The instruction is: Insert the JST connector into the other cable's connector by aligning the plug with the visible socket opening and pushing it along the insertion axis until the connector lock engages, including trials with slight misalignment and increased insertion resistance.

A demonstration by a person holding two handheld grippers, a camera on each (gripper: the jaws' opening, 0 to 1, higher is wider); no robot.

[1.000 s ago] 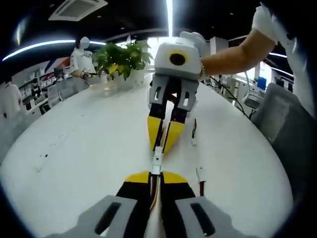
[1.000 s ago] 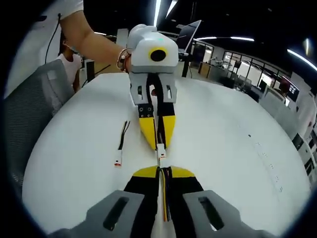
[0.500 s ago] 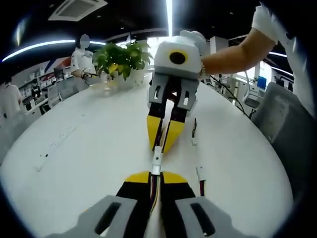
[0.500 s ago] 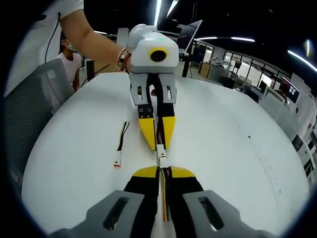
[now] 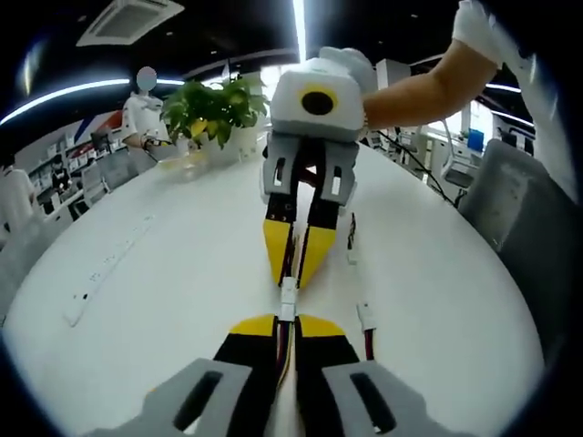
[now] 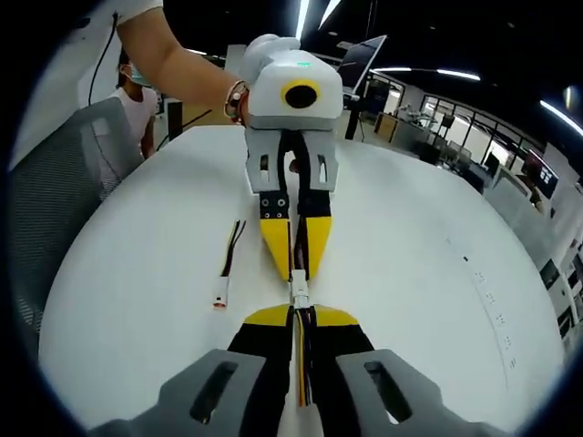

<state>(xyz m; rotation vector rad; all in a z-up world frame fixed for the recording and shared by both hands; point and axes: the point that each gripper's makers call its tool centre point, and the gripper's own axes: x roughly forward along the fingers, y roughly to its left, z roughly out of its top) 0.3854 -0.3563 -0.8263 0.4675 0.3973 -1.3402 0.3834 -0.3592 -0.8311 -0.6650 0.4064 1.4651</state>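
Observation:
My left gripper [image 5: 287,320] is shut on a thin multicoloured cable that runs back between its yellow-tipped jaws. Straight ahead, my right gripper [image 5: 293,279] points back at it, tips almost meeting, shut on its own dark cable. Between the two sets of tips sit the white JST connectors [image 5: 288,299], end to end and in line. I cannot tell whether their lock is engaged. From the right gripper view, the white connectors [image 6: 299,290] lie just beyond my right gripper [image 6: 299,313], with my left gripper [image 6: 298,271] coming down onto them.
Everything sits over a round white table [image 5: 164,273]. Two spare cables [image 5: 365,319] lie to the right, and another spare cable [image 6: 225,264] lies left. A potted plant [image 5: 214,105] stands at the far edge. A grey chair [image 6: 55,209] is close by, with people beyond.
In both views the opposite gripper looks slightly larger and nearer. The white connectors stay pressed together between the tips. The spare cables have not moved on the table.

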